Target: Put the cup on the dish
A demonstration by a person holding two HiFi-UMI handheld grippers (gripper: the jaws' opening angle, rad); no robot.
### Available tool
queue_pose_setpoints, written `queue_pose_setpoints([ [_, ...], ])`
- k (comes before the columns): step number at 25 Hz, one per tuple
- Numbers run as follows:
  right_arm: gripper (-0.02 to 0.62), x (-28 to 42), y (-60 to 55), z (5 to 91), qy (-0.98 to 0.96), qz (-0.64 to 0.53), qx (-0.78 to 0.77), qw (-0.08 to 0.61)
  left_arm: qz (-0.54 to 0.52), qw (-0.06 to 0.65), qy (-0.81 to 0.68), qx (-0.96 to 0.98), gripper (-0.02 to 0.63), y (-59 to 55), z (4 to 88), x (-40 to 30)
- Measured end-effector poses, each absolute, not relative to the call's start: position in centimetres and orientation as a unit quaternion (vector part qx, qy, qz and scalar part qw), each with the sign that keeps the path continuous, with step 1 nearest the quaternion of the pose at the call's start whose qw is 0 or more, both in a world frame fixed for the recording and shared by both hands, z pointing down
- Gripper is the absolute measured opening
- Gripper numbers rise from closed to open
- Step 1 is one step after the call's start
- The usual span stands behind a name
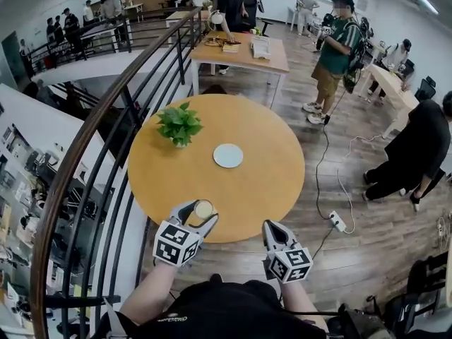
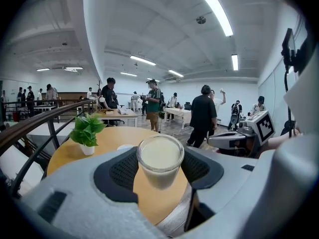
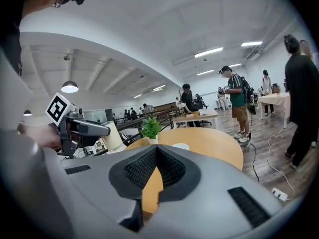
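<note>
While you look down from the head view, your left gripper [image 1: 200,216] sits at the table's [image 1: 275,189] 6 o'clock edge with the cup [image 1: 204,209] between its jaws, seen only as a pale round rim. The left gripper view adds what that angle hides: both dark ribbed pads [image 2: 122,171] of the left gripper [image 2: 159,167] press the sides of the cup [image 2: 160,158], a clear-walled tumbler that looks milky white, held upright. No view settles whether its base touches the wood.

Your right gripper [image 1: 275,233] is at 4 o'clock from the left one, near the table edge. Its own view shows the right gripper [image 3: 155,156] with jaws closed, tips meeting and nothing between them. That view also catches the cup [image 3: 112,135] side-on at 9 o'clock.

The dish [image 1: 228,155] lies bare near the table's centre, at 1 o'clock from the cup and well apart from it. In the left gripper view only a sliver of the dish [image 2: 123,147] peeks over the left pad; the right gripper view shows the dish [image 3: 180,146] more fully. A potted plant [image 1: 179,124] stands at 10 o'clock from the dish.
</note>
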State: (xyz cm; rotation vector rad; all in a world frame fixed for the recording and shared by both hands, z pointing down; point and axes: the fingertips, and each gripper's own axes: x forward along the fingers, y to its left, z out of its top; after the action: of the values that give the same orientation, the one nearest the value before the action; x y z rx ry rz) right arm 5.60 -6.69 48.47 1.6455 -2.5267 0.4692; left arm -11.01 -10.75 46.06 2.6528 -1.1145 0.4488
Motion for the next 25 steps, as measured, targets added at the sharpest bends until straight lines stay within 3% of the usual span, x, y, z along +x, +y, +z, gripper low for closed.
queue_pose_setpoints([
  [11,-0.002,5.4,-12.5,49.0,-0.827,0.168,0.533,0.055,0.154,0.136,-0.382,0.901,0.267,-16.3,46.8,-11.1],
  [25,-0.002,10.1,-19.9,47.2,-0.866,0.159,0.471,0.052,0.153,0.141,-0.428,0.88,0.268,-22.0,45.6,-5.0],
])
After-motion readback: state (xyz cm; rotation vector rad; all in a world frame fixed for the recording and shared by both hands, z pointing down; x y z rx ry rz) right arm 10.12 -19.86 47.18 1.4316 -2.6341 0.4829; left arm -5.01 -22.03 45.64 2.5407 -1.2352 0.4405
